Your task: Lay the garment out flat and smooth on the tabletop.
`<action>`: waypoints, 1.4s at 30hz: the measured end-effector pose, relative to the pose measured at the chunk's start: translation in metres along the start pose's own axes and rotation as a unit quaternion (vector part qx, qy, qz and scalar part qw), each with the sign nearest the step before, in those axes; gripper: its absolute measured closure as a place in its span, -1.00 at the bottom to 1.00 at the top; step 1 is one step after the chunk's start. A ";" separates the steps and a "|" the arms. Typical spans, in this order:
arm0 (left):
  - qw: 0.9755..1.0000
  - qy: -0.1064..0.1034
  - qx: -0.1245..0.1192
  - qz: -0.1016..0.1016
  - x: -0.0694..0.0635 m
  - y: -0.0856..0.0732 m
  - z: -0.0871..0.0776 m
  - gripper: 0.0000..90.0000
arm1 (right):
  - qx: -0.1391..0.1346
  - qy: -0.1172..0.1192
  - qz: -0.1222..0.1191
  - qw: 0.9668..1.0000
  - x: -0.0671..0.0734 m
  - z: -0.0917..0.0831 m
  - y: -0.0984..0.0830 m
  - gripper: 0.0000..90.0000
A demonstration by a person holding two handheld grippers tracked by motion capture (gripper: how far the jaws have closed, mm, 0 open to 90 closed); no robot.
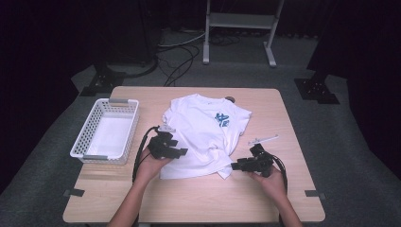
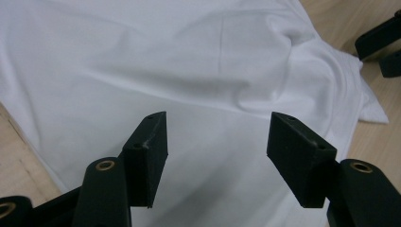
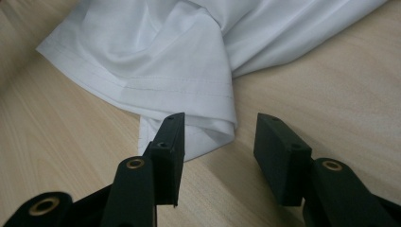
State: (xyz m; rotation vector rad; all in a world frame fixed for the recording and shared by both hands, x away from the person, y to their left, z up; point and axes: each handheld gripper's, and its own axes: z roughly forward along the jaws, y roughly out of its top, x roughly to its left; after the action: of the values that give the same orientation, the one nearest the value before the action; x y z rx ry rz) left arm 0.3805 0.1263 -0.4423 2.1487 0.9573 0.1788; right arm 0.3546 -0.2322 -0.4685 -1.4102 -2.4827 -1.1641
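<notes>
**Both grippers at the T-shirt's hem, nothing yet gripped**

A white T-shirt [image 1: 203, 135] lay spread on the wooden table [image 1: 198, 198], its blue print facing up and its lower hem bunched into folds. The left gripper [image 1: 182, 152] hovered over the shirt's lower left part, jaws apart with flat cloth beneath them and nothing pinched. The right gripper [image 1: 235, 166] sat at the shirt's lower right corner, jaws also apart, the doubled hem corner [image 3: 208, 127] lying just ahead of one pad. A white basket [image 1: 105, 131] stood left of the shirt.

The likely trouble was an uneven grab. Over flat fabric, the left jaws could close on air or on one layer only. At the folded corner, the right jaws might catch a single ply, so the shirt could slip out and twist when lifted.
</notes>
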 end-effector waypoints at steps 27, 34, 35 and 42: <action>0.999 -0.006 0.037 -0.005 -0.002 -0.039 -0.008 -0.15 | -0.021 0.007 -0.047 0.999 0.018 -0.013 0.008 0.95; 0.999 0.000 0.040 -0.009 0.004 -0.041 -0.012 -0.17 | -0.039 0.014 -0.093 0.995 0.045 -0.031 0.033 0.95; 0.999 0.000 0.040 -0.010 0.004 -0.041 -0.012 -0.17 | -0.028 0.026 -0.103 0.994 0.051 -0.030 0.036 0.95; 0.999 0.007 0.042 -0.012 0.009 -0.041 -0.014 -0.17 | 0.117 0.116 -0.150 0.975 0.076 -0.005 0.027 0.54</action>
State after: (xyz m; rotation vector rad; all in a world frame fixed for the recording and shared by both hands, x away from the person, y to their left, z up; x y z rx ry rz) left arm 0.3578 0.1587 -0.4624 2.2149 1.0141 0.1436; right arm 0.3298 -0.1728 -0.4192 -0.8122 -2.6149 -0.9689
